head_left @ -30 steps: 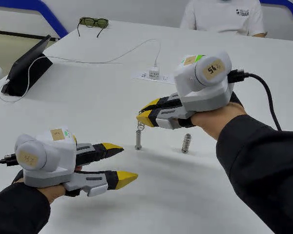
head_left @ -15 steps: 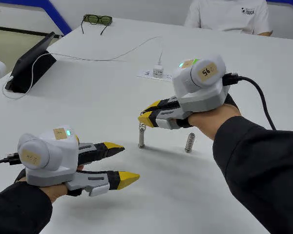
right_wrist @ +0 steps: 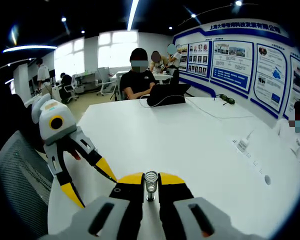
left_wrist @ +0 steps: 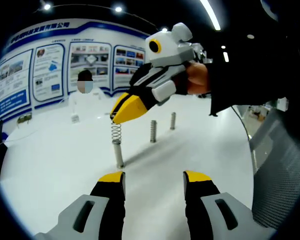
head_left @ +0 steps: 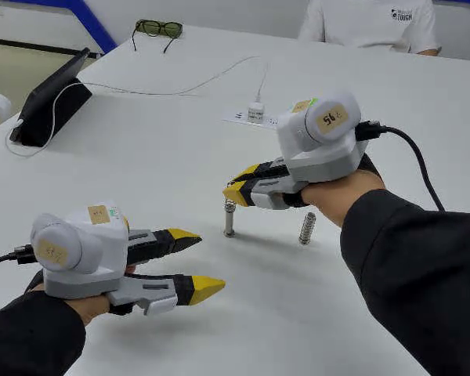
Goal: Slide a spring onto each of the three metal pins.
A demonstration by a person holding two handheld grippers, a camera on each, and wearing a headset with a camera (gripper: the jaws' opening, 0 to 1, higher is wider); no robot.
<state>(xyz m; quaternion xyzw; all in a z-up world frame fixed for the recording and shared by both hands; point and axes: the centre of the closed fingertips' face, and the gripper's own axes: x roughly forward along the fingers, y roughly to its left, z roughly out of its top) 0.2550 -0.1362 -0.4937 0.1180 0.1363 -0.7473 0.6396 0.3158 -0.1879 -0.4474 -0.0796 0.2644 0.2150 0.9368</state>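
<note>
Right tool (head_left: 235,189) pinches spring (right_wrist: 151,183) over pin (head_left: 229,225).

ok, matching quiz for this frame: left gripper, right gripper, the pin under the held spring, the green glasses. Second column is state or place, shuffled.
Column one
1. left gripper
2. right gripper
3. pin
4. green glasses

Column two
A. far edge of the table
B. shut on a spring
C. open, holding nothing
D. upright, just below the right gripper's tips

Pairs: 1-C, 2-B, 3-D, 4-A
</note>
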